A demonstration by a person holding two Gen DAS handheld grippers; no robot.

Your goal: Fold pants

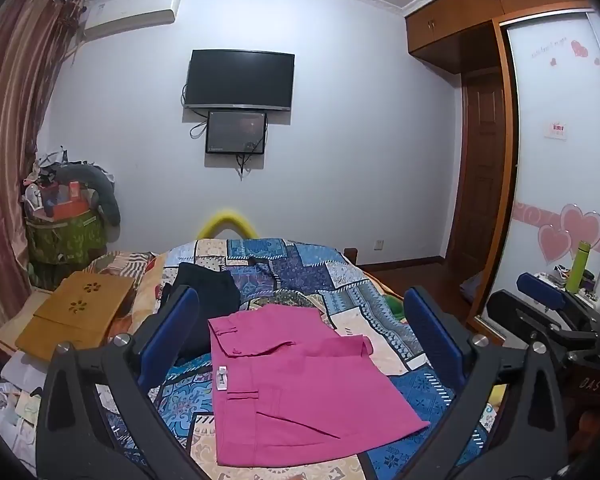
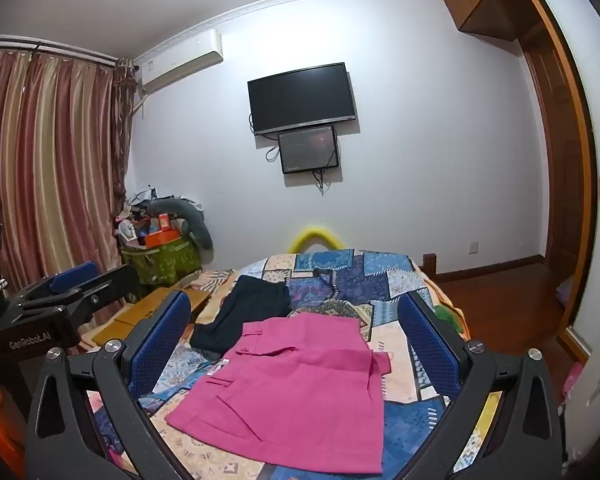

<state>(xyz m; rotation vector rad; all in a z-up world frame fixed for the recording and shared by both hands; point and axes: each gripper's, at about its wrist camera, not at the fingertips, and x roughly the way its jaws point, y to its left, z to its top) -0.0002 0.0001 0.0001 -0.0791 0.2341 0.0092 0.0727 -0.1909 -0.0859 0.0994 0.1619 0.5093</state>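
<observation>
pink pants [image 1: 296,380] lie on the patchwork bedspread [image 1: 380,296], already folded into a compact rectangle, so the folding looks nearly done. both the left gripper [image 1: 300,336] and the right gripper [image 2: 296,340] hover above them with jaws wide apart, holding nothing. dark pants [image 2: 252,308] wait unfolded just beyond.

Left wrist view: looks from above the near end of the bed [image 1: 300,264], facing the far wall with the television [image 1: 239,79], pitched slightly down; folded pink pants [image 1: 300,380] close below. Right wrist view: same heading, from further right, tilted. Both share pants [image 2: 296,392], bed [image 2: 380,276], television [image 2: 302,98]; each sees the other gripper at its edge.
</observation>
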